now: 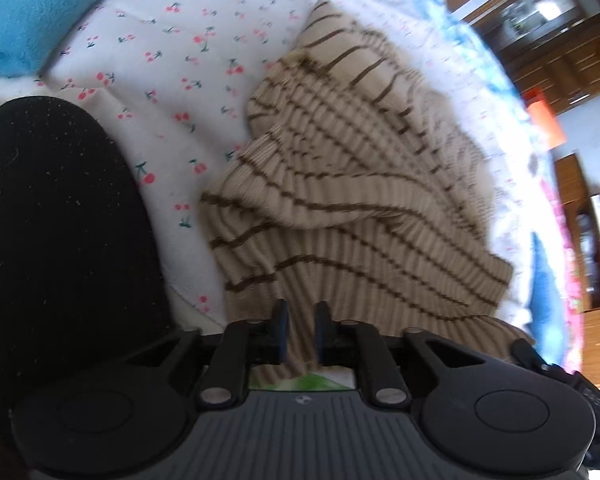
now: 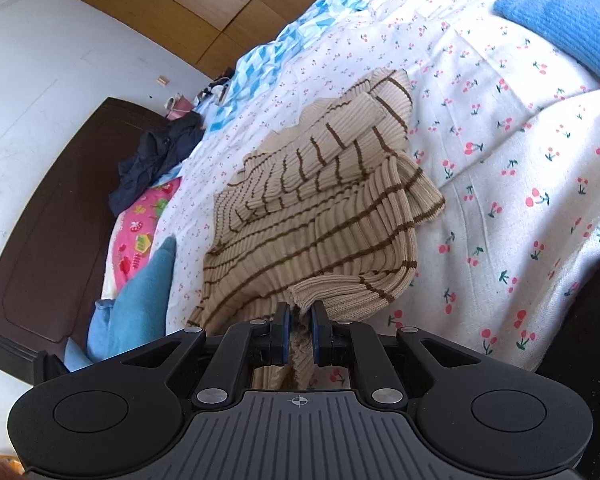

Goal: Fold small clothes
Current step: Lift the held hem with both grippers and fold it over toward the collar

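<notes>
R gripper (image 2: 299,322) clamped on sweater (image 2: 320,208) hem, long axis toward 12-1 o'clock. L gripper (image 1: 300,326) narrow, pads off knit. Sweater lay on bed (image 2: 500,184), R nearer.

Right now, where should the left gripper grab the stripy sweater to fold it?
Probably the near hem of the sweater, coming from the front edge of the bed. There the knit lies flat and thin, right under the left gripper, whose jaws stand slightly apart. The right gripper already pinches a bunched edge.
</notes>
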